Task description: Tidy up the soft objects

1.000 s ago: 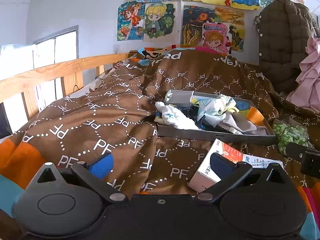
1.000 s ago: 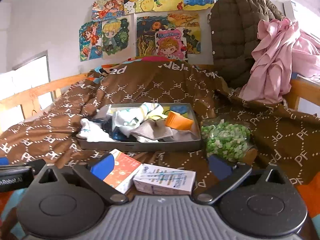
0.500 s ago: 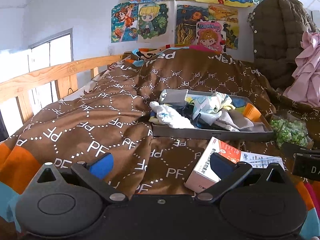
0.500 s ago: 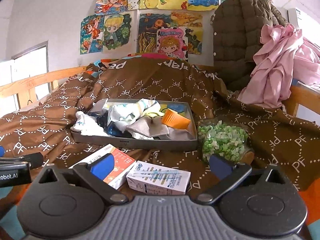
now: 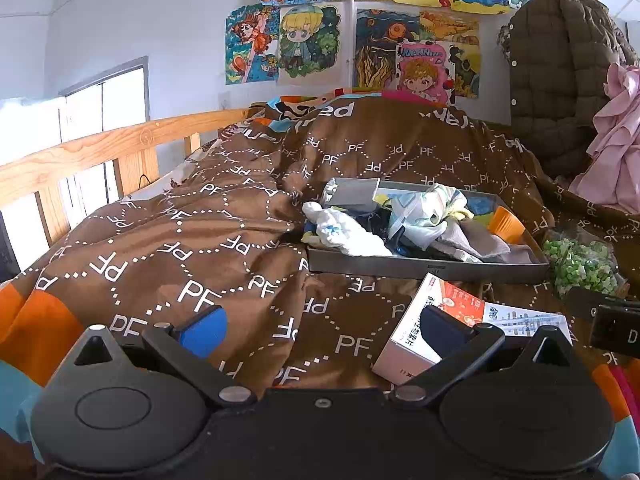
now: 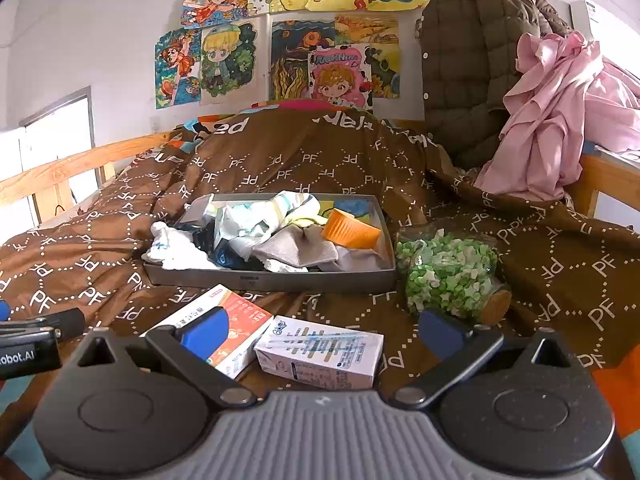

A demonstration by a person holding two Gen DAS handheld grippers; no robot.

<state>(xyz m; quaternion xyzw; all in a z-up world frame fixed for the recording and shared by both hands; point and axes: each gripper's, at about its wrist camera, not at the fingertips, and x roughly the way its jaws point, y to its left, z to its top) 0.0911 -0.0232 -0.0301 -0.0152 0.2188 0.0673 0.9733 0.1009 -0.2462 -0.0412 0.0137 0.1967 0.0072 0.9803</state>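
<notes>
Hovering low over the brown quilt (image 5: 208, 240), both grippers sit w/ jaws wide apart and nothing between them: left gripper (image 5: 320, 326) at bottom centre of its view, right gripper (image 6: 320, 326) likewise in its own. Soft stuff is heaped in the grey tray (image 6: 272, 280) at mid-frame: a white sock (image 6: 176, 250) draped over the tray's left rim, a pale printed cloth (image 6: 256, 220) on top, a grey cloth (image 6: 296, 248) toward the front, plus an orange cup (image 6: 350, 232) at right that isn't soft. Outside the tray, lower centre of the right view: an orange-and-white box (image 6: 236, 312) and a white carton (image 6: 320, 352), touching; a bag of green-white bits (image 6: 448, 272) lies just beside the tray's right end. Stage is unclear imo: the jumble fits either soft items already gathered into the tray or a pile waiting to be sorted out of it, so can't call the step. Any grab at the cloths needs a pinch on one fold only, since layers overlap and would drag neighbours along.
</notes>
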